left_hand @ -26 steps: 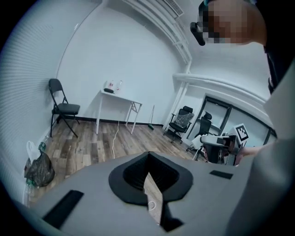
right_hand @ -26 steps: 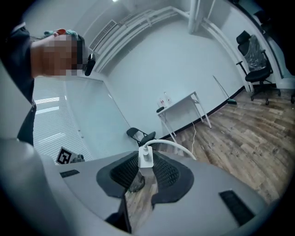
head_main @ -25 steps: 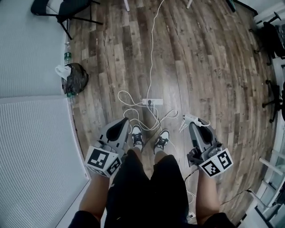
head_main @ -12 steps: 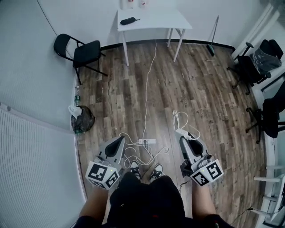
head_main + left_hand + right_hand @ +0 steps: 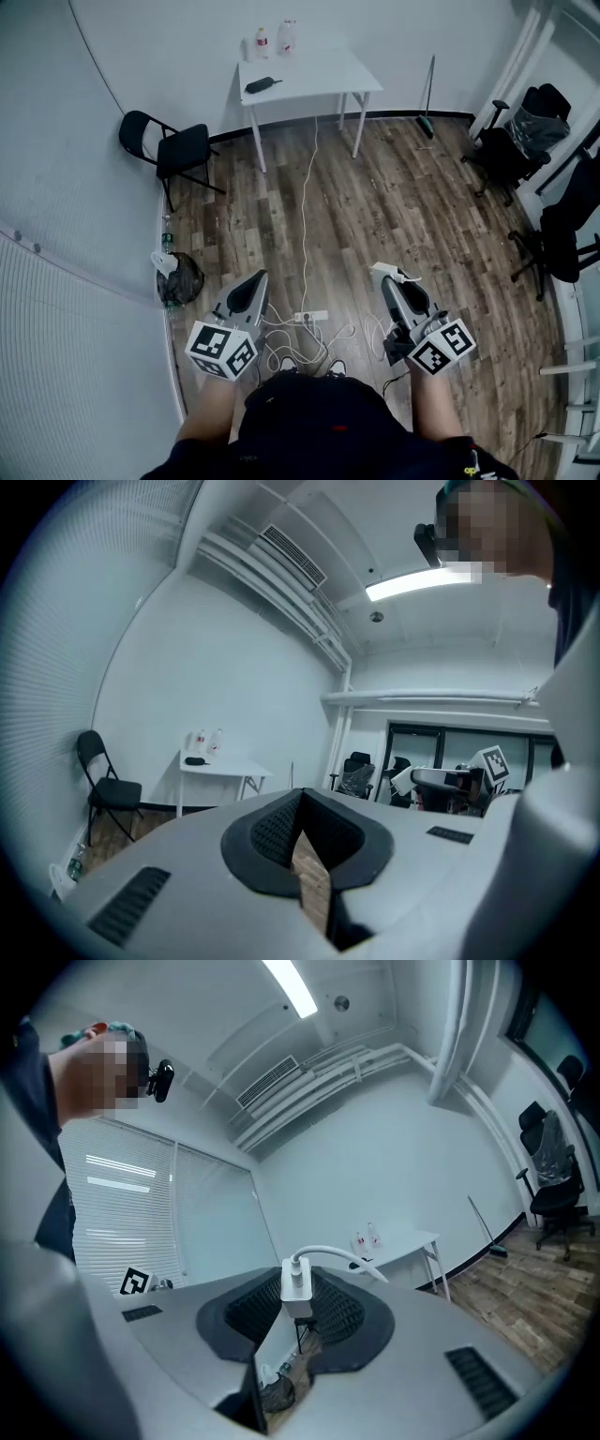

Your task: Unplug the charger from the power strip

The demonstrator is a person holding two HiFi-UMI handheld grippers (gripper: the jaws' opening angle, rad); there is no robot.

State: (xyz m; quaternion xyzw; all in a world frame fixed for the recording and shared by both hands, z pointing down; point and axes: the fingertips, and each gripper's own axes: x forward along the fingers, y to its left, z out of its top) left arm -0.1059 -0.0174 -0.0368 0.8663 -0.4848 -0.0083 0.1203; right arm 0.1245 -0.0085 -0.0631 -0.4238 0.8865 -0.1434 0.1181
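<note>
Nearest first: the right gripper [image 5: 298, 1281] is clamped partway shut on the white charger [image 5: 297, 1296]. It's pinched by its sides between the ribbed pads [image 5: 339, 1313] and pokes out a bit past the tips. A white cable [image 5: 339, 1255] is plugged into its far end and curls off to the right of the jaws.

The left gripper [image 5: 302, 799] looks closed up at the tips, with only a thin wedge of floor showing through nearer the camera. Nothing is held in it, though a hairline opening can't be totally ruled out from that angle.

Well below both sets of jaws, roughly between them, the power strip [image 5: 312, 317] is lying on the wood floor [image 5: 422, 197]. Loops of white cord [image 5: 349, 330] are tangled around it. So the charger is well clear of the strip, and the unplugging itself can be called done.

Way out beyond the jaws, a white table [image 5: 309, 80] and a folding chair [image 5: 178, 145] are parked by the wall.

What could go wrong: the charger is only held in a shallow pinch, and its cable appears to hang down toward that tangle. If the gripper is swung or raised much more, the slack could get used up or a loop could get stepped on. Then the charger could be yanked out of the pads, or the strip dragged along. A drop onto hard floor wouldn't be great for it either.
</note>
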